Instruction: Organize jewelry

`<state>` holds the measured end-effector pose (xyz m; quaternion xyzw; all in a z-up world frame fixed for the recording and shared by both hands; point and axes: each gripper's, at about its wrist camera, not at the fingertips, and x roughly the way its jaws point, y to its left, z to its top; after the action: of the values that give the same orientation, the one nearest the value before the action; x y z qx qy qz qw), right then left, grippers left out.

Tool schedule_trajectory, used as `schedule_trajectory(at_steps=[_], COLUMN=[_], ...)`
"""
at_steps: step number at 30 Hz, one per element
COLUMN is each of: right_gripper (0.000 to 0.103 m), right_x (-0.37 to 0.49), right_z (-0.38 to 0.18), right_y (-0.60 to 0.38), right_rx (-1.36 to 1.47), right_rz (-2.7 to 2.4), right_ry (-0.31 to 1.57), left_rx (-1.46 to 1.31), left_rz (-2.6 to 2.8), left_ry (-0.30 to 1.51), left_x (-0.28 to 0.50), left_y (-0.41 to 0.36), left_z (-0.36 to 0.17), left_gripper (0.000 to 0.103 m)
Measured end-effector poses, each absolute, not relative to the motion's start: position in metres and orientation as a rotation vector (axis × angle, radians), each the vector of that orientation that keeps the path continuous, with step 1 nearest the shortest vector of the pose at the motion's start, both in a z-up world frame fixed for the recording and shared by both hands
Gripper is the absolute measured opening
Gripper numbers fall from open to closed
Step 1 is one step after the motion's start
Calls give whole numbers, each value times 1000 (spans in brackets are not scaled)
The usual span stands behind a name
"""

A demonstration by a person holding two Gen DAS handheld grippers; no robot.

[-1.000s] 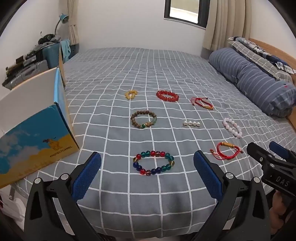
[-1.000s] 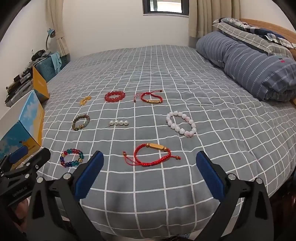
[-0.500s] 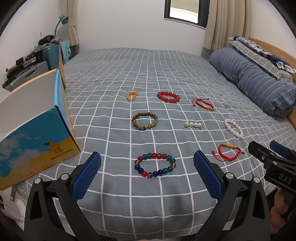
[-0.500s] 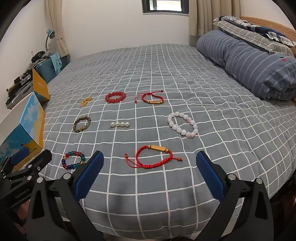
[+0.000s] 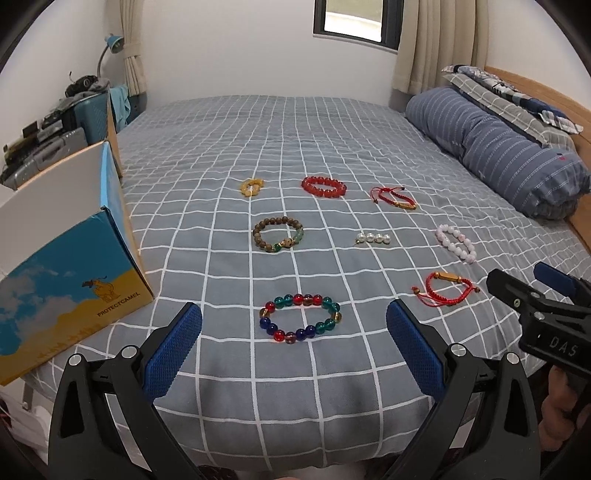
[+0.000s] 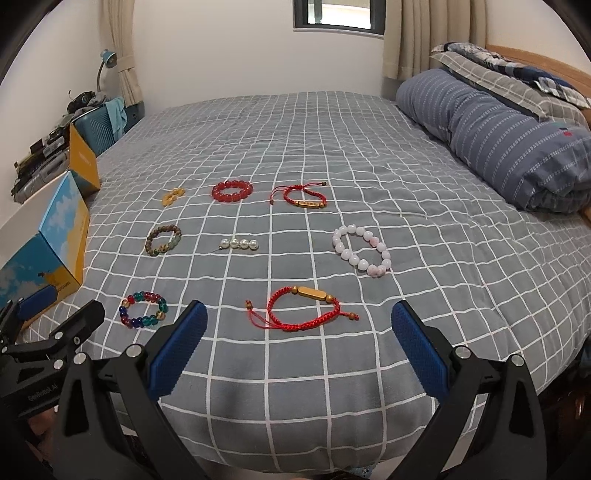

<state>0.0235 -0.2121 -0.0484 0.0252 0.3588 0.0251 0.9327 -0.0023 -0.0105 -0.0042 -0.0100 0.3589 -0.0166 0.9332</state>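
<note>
Both tools stand wide open and empty, hovering low over the near edge of the bed (image 5: 332, 129). The left tool (image 5: 293, 325) has its blue pads either side of the multicoloured glass-bead bracelet (image 5: 300, 316), which lies flat just ahead of them; the right tool (image 6: 299, 325) frames the red cord bracelet with a gold bar (image 6: 303, 308) in the same way. The likely step is a first pick-up, probably bound for the open cardboard box (image 5: 70, 258) to the left of the left tool. To do it well, each tool should probably come down so that one pad lands inside the loop and one outside, pinching a single run of beads or cord rather than squeezing the whole ring; the loose knotted tails of the cord bracelet could snag or trail. The soft grey checked bedspread will likely give under the pads, so pressing in lightly should help. Farther ahead lie a wooden-bead bracelet (image 5: 279, 234), a row of pearls (image 5: 373, 238), a pale pink bead bracelet (image 6: 362, 251), a red bead bracelet (image 5: 324, 187), another red cord bracelet (image 6: 300, 197) and a small yellow piece (image 5: 252, 186). A rolled striped duvet (image 6: 509, 147) lies to the far right, a window (image 5: 356, 18) straight ahead.
</note>
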Motion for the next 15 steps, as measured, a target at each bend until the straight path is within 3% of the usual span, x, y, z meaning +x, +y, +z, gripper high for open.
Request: schedule_trajectory(at_steps=[15], right_gripper=[96], right_x=[38], right_z=[-49], right_y=[-211], right_rx=[59], right_rz=[30], right_ry=[748], left_rx=[-8], left_rz=[-9], left_ry=[745], left_x=[10], left_y=[-7], left_z=[-2], left_gripper=[97])
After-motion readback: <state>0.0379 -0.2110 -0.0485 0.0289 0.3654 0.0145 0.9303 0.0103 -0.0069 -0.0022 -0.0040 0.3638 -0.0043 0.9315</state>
